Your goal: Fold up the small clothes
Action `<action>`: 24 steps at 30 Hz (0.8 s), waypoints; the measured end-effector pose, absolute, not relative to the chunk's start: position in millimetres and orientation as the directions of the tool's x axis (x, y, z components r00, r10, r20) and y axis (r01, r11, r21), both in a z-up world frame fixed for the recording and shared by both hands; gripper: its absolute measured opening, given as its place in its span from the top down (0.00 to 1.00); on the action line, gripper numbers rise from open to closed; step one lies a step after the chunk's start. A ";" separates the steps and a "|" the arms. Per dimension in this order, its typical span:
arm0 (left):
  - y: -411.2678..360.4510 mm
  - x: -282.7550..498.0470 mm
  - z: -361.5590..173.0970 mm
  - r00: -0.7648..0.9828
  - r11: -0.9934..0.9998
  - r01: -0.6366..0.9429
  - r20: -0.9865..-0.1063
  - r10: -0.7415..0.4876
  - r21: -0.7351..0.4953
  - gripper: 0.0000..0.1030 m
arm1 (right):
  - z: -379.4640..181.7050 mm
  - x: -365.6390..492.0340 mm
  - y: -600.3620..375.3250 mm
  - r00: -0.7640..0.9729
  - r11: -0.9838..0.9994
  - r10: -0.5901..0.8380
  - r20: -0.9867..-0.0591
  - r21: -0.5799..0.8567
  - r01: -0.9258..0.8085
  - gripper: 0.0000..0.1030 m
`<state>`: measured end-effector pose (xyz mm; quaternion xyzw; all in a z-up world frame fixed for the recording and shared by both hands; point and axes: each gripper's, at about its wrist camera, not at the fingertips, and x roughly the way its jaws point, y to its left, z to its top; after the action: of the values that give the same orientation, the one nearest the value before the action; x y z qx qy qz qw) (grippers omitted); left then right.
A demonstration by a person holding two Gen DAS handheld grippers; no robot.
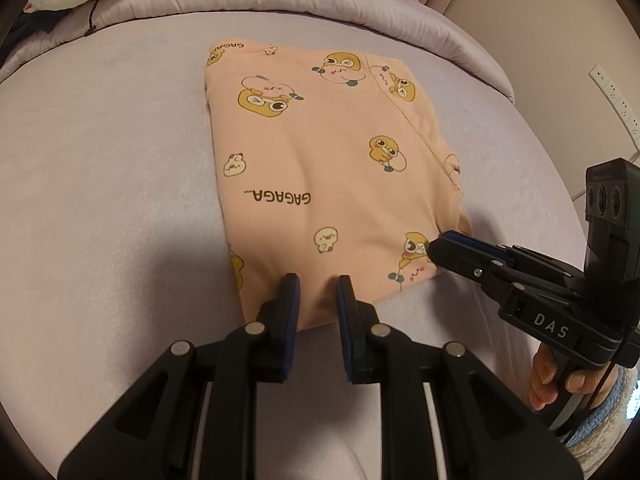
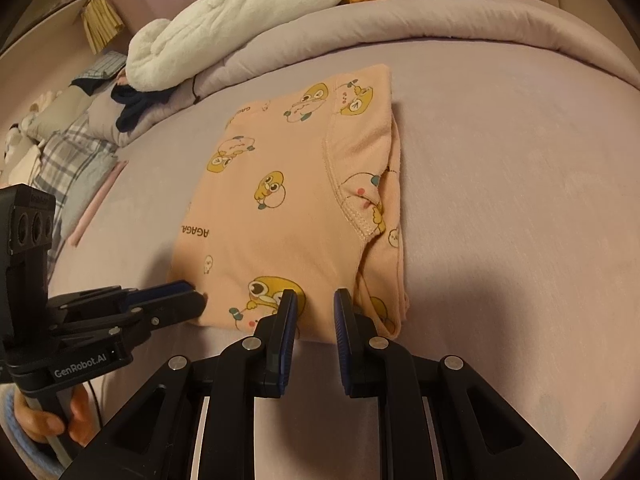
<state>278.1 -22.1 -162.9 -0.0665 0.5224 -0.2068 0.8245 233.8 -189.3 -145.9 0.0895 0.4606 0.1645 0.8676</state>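
Left gripper (image 1: 317, 284) fills the near foreground of its own view, tips at the near hem of the peach printed garment (image 1: 320, 168), garment running off toward 12 o'clock. Fingers stand a narrow gap apart with cloth between them; whether the pads actually pinch the hem I can't tell. Garment sits folded into a rough rectangle on the lilac bedsheet (image 1: 100, 168), long axis 6-to-12 from both cameras, near short edge under both sets of tips. Going right: right gripper (image 1: 434, 246) comes in from 4 o'clock at the garment's near right corner, fingers seen side-on and nearly together, and grip there is also unclear. In the right wrist view the right gripper (image 2: 316, 300) shows the same small gap, tips over the near hem just left of the layered sleeve seam (image 2: 352, 204); left gripper (image 2: 200, 296) sits at 9 o'clock on the near left corner. Both hands equally near, one per near corner, so my read is the next fold carries the near edge toward 12 o'clock. Room: bare sheet wide open left and right; rolled duvet (image 1: 320, 4) bounds the far side just past the far edge, white plush (image 2: 240, 20) lying on it.
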 end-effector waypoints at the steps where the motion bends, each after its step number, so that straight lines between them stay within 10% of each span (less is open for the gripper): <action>1: -22.1 278.2 -162.5 0.369 0.906 0.272 -0.834 -0.410 -0.325 0.82 | -146.0 233.6 -190.2 0.520 0.929 0.370 -0.770 0.310 -0.203 0.84; 24: -24.5 275.9 -163.2 0.372 0.909 0.269 -0.836 -0.403 -0.318 0.82 | -146.5 231.5 -190.8 0.514 0.928 0.372 -0.773 0.309 -0.206 0.84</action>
<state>275.9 -24.5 -163.2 -0.0640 0.5223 -0.2035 0.8256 231.5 -190.8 -146.5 0.0890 0.4636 0.1670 0.8656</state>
